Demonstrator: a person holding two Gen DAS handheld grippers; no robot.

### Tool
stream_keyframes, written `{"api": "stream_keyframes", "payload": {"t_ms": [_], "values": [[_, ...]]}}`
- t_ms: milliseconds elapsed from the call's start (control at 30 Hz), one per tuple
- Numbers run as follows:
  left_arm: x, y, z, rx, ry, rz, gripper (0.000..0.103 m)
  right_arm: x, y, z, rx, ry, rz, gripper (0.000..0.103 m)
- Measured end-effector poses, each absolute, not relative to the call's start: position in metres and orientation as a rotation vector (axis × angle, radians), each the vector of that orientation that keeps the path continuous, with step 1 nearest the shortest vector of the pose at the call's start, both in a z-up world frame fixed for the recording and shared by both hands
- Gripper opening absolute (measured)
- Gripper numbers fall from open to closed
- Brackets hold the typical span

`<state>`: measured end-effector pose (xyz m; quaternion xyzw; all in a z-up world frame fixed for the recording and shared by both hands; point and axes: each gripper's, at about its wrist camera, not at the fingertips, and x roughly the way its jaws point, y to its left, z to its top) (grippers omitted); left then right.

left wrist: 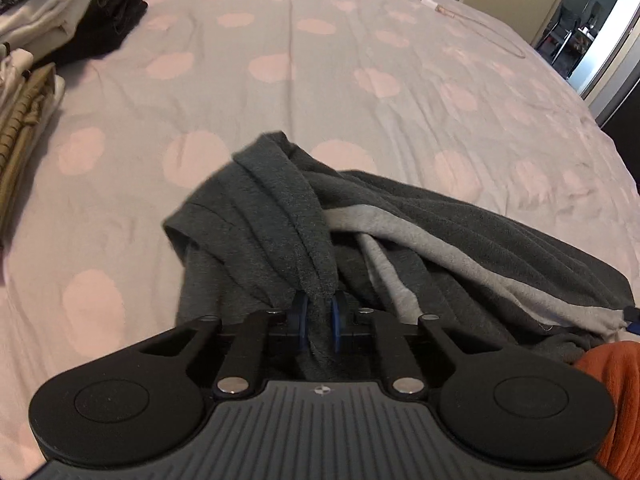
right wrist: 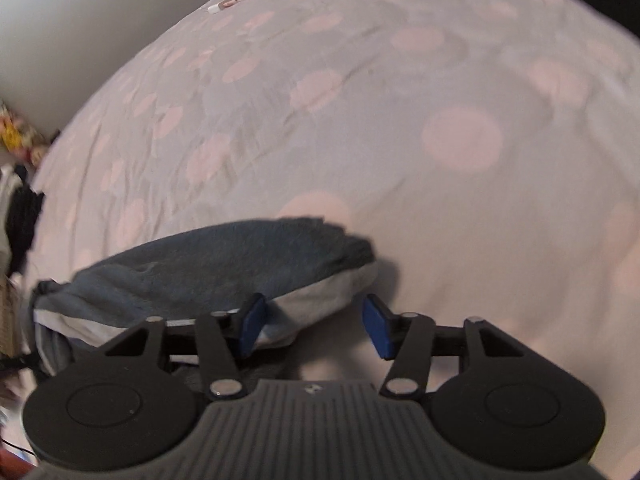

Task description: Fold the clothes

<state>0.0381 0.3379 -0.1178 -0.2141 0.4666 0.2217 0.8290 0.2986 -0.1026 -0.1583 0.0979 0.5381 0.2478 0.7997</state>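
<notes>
A dark grey garment (left wrist: 460,232) with a light grey stripe lies bunched on the bed (left wrist: 320,60). My left gripper (left wrist: 319,316) is shut on a fold of it, with dark grey cloth pinched between the blue pads. In the right wrist view the same garment (right wrist: 208,268) lies at lower left, its light grey edge by the left pad. My right gripper (right wrist: 316,324) is open; its left pad (right wrist: 252,324) touches the garment's edge and nothing sits between the pads.
Stacks of folded clothes (left wrist: 48,32) stand at the bed's left side. A white cable with a plug (left wrist: 432,2) lies at the far side. An orange cloth (left wrist: 612,392) shows at lower right. A doorway (left wrist: 588,24) opens at far right.
</notes>
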Motion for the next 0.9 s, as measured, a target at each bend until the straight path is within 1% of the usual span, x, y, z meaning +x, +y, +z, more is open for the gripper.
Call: {"api": "stream_keyframes", "payload": {"t_ms": [33, 100, 133, 200, 433, 567, 700, 733, 800, 900], "values": [[0.034, 0.339, -0.113, -0.446, 0.982, 0.475, 0.012, 0.298, -0.101, -0.161, 0.246, 1.159, 0.544, 0.03], [0.026, 0.344, -0.097, -0.422, 0.956, 0.49, 0.012, 0.295, -0.098, -0.159, 0.295, 1.132, 0.559, 0.01], [0.022, 0.347, -0.088, -0.407, 0.942, 0.494, 0.011, 0.294, -0.097, -0.155, 0.304, 1.104, 0.56, 0.009], [0.014, 0.353, -0.07, -0.369, 0.921, 0.512, 0.011, 0.29, -0.097, -0.132, 0.277, 0.987, 0.543, 0.008], [-0.003, 0.372, -0.016, -0.256, 0.857, 0.585, 0.01, 0.293, -0.131, -0.033, 0.353, 0.644, 0.419, 0.005], [-0.001, 0.376, 0.0, -0.172, 0.837, 0.59, 0.01, 0.299, -0.16, 0.013, 0.372, 0.488, 0.292, 0.005], [0.024, 0.381, -0.013, -0.098, 0.878, 0.582, 0.011, 0.308, -0.173, 0.021, 0.347, 0.471, 0.199, 0.005], [0.032, 0.381, -0.018, -0.08, 0.887, 0.578, 0.012, 0.31, -0.173, 0.02, 0.335, 0.473, 0.18, 0.005], [0.047, 0.381, -0.028, -0.068, 0.901, 0.571, 0.019, 0.312, -0.172, 0.014, 0.322, 0.483, 0.148, 0.005], [0.063, 0.379, -0.036, -0.039, 0.899, 0.583, 0.02, 0.314, -0.173, 0.005, 0.299, 0.495, 0.103, 0.005]]}}
